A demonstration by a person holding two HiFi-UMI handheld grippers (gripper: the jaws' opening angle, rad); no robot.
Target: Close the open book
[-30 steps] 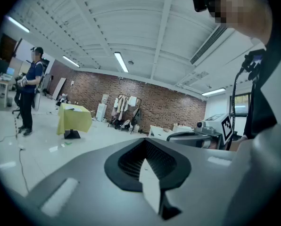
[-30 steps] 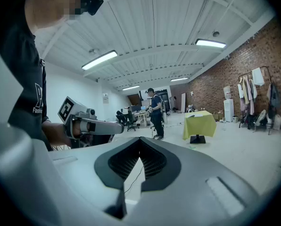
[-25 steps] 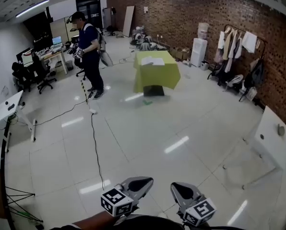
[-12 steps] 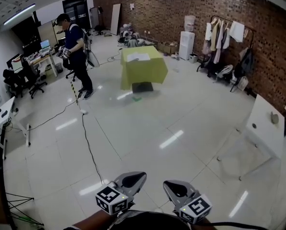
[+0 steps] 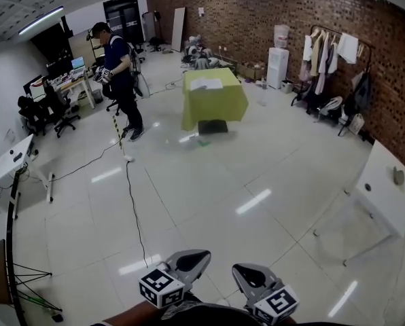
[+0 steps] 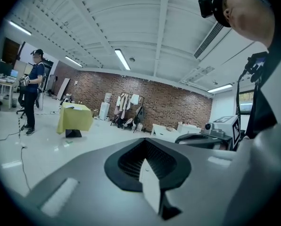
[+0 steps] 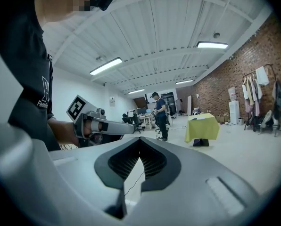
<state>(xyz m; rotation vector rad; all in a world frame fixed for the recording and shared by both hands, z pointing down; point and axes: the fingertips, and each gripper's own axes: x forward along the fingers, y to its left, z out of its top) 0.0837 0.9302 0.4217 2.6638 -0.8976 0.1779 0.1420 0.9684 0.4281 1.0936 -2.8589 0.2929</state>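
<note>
The open book (image 5: pixel 206 84) lies white and flat on a table draped in yellow-green cloth (image 5: pixel 215 104), far across the room. In the left gripper view the draped table (image 6: pixel 75 118) is small at the left; in the right gripper view the same table (image 7: pixel 202 128) stands right of centre. My left gripper (image 5: pixel 204 255) and right gripper (image 5: pixel 237 269) are side by side at the bottom edge, far from the book. Both are shut with nothing between the jaws. The left gripper's tips (image 6: pixel 143 139) meet, and so do the right gripper's tips (image 7: pixel 139 138).
Another person (image 5: pixel 121 80) stands left of the draped table, holding grippers. A black cable (image 5: pixel 134 212) runs across the glossy tiled floor. A white table (image 5: pixel 382 197) is at the right, a clothes rack (image 5: pixel 333 54) by the brick wall, a tripod (image 5: pixel 26 285) at the lower left.
The view swung a little left and then back, so the draped table shifted in the picture. Both grippers stay shut at the bottom edge, side by side.
</note>
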